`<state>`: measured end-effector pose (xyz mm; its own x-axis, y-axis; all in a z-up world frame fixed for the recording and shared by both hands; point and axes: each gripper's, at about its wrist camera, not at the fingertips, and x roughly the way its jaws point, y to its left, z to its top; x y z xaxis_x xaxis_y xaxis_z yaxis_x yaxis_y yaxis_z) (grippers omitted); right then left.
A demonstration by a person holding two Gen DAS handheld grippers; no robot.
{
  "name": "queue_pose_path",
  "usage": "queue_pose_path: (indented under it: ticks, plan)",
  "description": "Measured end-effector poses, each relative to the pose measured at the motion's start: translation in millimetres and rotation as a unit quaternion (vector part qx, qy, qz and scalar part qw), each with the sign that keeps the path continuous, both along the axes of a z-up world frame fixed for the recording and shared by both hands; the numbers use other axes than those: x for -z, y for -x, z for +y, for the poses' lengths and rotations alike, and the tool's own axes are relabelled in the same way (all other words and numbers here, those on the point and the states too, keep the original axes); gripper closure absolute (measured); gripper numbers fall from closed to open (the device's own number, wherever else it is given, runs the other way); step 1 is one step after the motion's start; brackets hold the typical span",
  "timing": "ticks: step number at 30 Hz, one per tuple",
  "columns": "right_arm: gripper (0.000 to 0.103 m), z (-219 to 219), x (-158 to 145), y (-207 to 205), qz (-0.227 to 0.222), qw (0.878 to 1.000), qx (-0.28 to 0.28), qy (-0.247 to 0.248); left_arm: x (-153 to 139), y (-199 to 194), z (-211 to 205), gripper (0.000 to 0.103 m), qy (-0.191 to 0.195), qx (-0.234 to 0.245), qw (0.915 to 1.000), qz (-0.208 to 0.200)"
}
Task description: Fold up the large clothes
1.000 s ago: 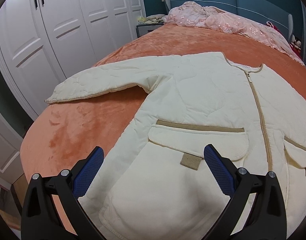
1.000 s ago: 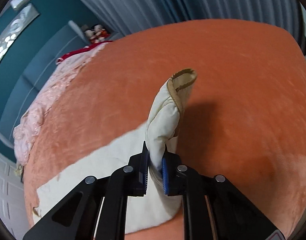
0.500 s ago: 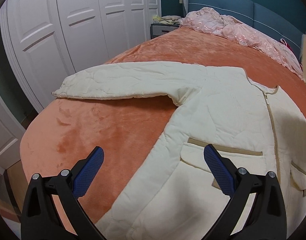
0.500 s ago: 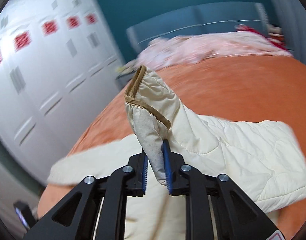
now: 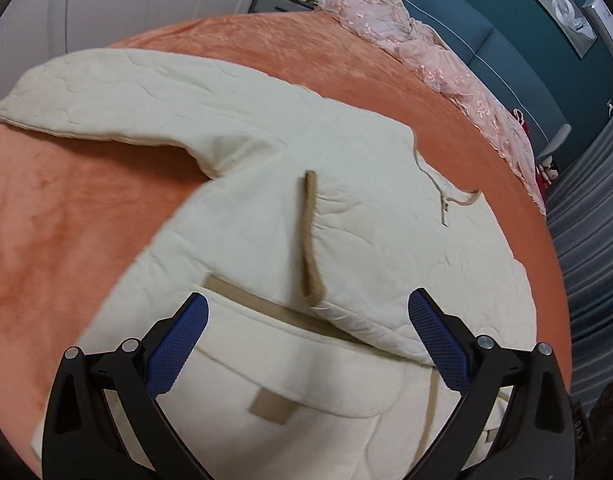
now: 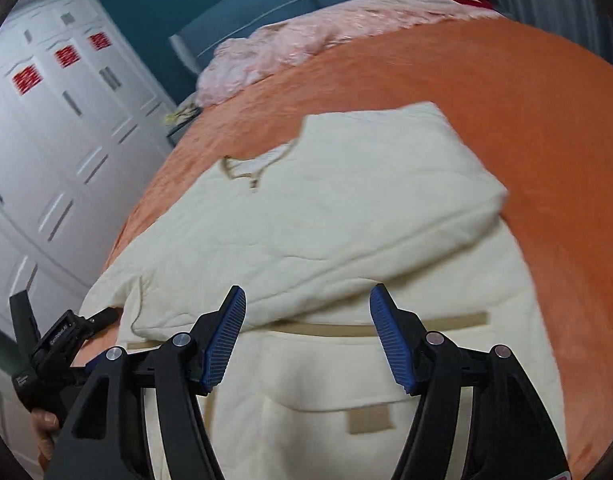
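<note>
A cream quilted jacket (image 5: 242, 240) lies front up on the orange bedspread (image 5: 66, 232). One sleeve (image 5: 118, 96) stretches out to the upper left. The other sleeve (image 5: 386, 264) lies folded across the chest, its tan cuff (image 5: 309, 236) near the middle. My left gripper (image 5: 308, 304) hovers open over the pocket flap (image 5: 306, 376), holding nothing. In the right wrist view my right gripper (image 6: 308, 296) is opening just in front of the folded sleeve (image 6: 346, 220). Nothing is between its blue pads (image 6: 222, 344); the jacket's pocket (image 6: 326, 392) lies below.
A pink quilt (image 5: 446, 60) is heaped along the blue headboard (image 5: 490, 28). White wardrobe doors (image 6: 46, 140) stand close to the bed's left side, and grey curtains (image 5: 594, 248) hang on the other side. A hand (image 6: 46, 432) holds the other gripper's black frame (image 6: 54, 344) at lower left.
The right gripper swung the sleeve it held across the jacket's chest, then opened and let it go. The left gripper shifted along the jacket and rolled, staying open.
</note>
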<state>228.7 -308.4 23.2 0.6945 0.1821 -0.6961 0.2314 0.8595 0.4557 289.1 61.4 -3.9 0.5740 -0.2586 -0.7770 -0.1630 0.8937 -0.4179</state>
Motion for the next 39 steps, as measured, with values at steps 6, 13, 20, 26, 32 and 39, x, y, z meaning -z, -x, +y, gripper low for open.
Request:
queue_pose_path:
  ticks: [6,13,20,26,32,39]
  plan:
    - [0.040,-60,25,7,0.010,0.993,0.084,-0.079,24,-24,-34,0.034,0.041,0.003,0.9982,0.043]
    - [0.041,-102,53,-30,-0.003,0.979,0.118,-0.169,-4,-46,-21,0.096,-0.001,-0.016,0.9997,0.017]
    - [0.094,-106,37,-59,-0.045,0.973,0.122,-0.193,-33,-67,-6,0.097,-0.056,-0.010,0.9978,-0.034]
    - [0.095,-80,39,-61,-0.005,0.994,0.106,-0.032,12,-64,-29,0.097,-0.136,0.017,0.9906,-0.008]
    - [0.095,-80,65,-60,0.018,0.994,0.106,-0.007,37,-53,-36,0.097,-0.170,0.024,0.9849,-0.025]
    - [0.093,-72,72,-56,0.023,0.993,0.102,0.051,47,-52,-43,0.095,-0.198,0.021,0.9790,-0.042]
